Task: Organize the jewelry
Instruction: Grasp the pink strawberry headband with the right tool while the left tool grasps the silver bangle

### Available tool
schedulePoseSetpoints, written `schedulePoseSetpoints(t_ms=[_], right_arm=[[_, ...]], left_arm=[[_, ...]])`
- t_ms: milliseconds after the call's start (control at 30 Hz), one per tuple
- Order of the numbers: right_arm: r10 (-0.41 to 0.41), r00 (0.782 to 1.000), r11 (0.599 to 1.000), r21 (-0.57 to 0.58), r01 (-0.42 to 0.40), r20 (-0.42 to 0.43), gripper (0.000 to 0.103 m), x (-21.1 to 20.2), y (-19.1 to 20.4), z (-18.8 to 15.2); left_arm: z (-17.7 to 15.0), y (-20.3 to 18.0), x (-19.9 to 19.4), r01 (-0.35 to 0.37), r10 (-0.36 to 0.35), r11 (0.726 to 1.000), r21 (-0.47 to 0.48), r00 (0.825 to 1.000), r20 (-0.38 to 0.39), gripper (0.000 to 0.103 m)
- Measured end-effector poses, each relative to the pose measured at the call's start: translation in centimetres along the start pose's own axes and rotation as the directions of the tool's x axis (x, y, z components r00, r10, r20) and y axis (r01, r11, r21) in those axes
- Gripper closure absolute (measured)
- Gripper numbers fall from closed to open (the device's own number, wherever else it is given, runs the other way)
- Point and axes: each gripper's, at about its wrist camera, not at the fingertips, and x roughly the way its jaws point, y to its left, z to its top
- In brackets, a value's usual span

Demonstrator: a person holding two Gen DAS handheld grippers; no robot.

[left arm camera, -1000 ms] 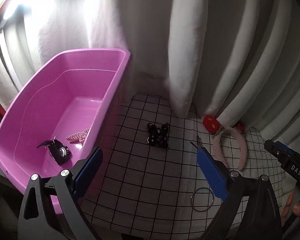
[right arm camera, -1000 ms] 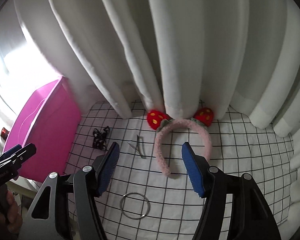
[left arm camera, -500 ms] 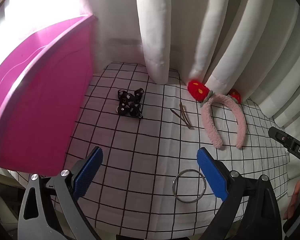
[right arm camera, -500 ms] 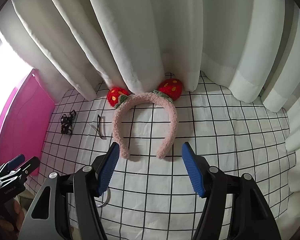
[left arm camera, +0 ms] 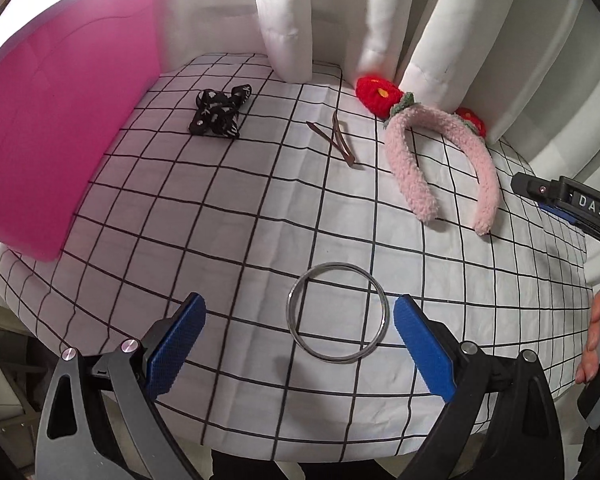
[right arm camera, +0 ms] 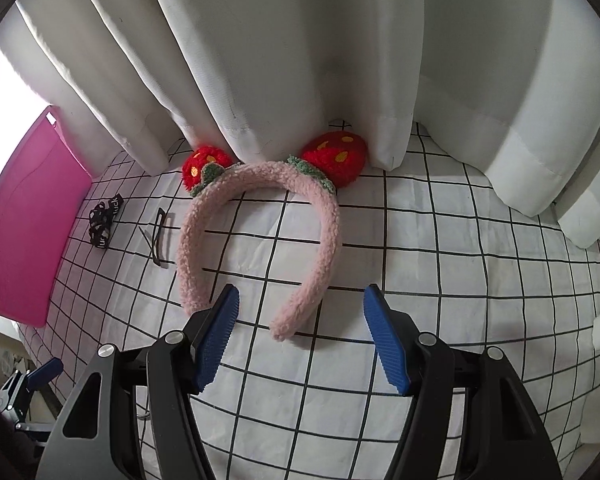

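Blue-padded and spread apart, the left gripper [left arm camera: 298,334] now frames the silver bangle [left arm camera: 337,312] on the checked cloth [left arm camera: 220,216], having swung away from the pink tub [left arm camera: 60,120], so the bangle looks like its next pick. The right gripper [right arm camera: 300,320], also wide open and empty, has closed in on the fuzzy pink strawberry headband [right arm camera: 256,232], one leg tip between its pads. Farther off lie brown hairpins [left arm camera: 338,140] and a black hair tie [left arm camera: 220,116], still unsorted.
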Motion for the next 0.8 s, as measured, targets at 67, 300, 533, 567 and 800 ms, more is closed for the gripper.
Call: schedulePoseSetpoints(t_ms=[67,300,533,567,800], right_arm=[[0.005,1.0,1.0,-0.012,-0.005,-0.002,0.041,0.6,-0.3,0.3],[0.021,1.0,0.999,-0.032,-0.022,-0.013,0.041,2.8,-1.2,1.0],[0.003,1.0,0.998,-0.07,-0.005,-0.03,0.041,5.2,-1.0,1.9],[0.0,0.999,0.997,-0.073,-0.003,-0.032,0.041,5.5,-1.0,2.0],[-0.02,0.999,0.994,-0.108,0.016,-0.034,0.041,7.1,-0.3,2.7]], left_arm=[[-0.5,-0.6,0.5,-0.001,0.001,1.0,-0.014,1.0,-0.003,0.01],[-1.5,-1.7,2.4,-0.022,0.02,0.998,-0.065,1.0,-0.023,0.01],[-1.6,-2.2,3.5,-0.043,0.042,0.994,-0.105,0.999,-0.013,0.01],[-1.7,-2.2,3.7,-0.045,0.043,0.993,-0.109,0.999,-0.015,0.01],[-1.7,-2.8,4.2,-0.08,0.08,0.991,-0.108,0.997,0.001,0.01]])
